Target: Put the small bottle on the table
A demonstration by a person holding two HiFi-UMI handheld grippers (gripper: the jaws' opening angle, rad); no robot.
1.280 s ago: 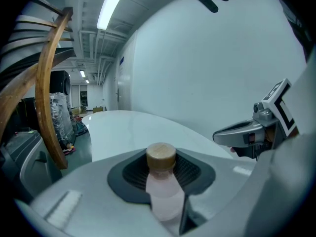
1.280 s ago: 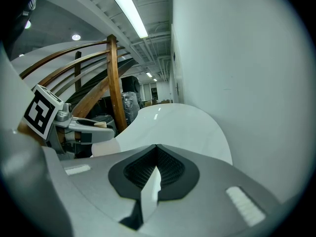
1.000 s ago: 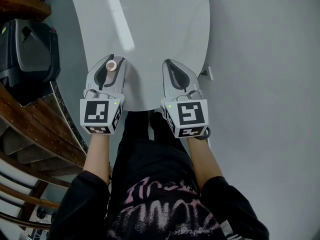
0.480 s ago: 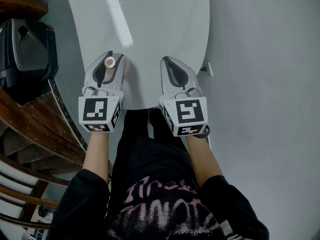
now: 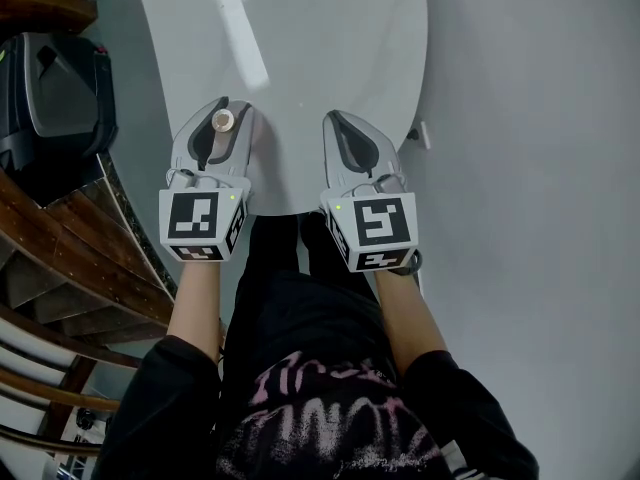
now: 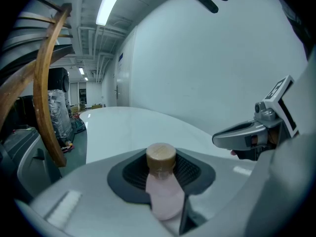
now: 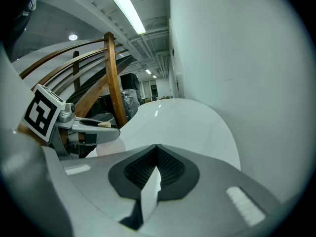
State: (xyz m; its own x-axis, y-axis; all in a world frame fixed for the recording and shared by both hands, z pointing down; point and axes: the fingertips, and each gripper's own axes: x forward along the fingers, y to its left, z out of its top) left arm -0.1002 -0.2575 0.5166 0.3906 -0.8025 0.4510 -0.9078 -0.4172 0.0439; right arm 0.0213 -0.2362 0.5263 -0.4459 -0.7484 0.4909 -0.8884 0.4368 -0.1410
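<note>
A small pink bottle (image 6: 164,194) with a wood-coloured cap (image 5: 222,120) stands upright between the jaws of my left gripper (image 5: 230,114), which is shut on it. That gripper hovers over the near left edge of the white oval table (image 5: 320,48). Whether the bottle's base touches the tabletop cannot be told. My right gripper (image 5: 337,126) is beside it over the near edge, jaws shut with nothing between them (image 7: 155,169). The two grippers are about a hand's width apart.
A black case or seat (image 5: 50,98) and curved wooden rails (image 5: 60,258) stand at the left of the table. Grey floor (image 5: 530,168) lies to the right, with a small white object (image 5: 420,133) near the table's rim. The person's legs are below the near edge.
The left gripper with the bottle has shifted only slightly over the table's near edge. The right gripper has stayed in place, still shut.
</note>
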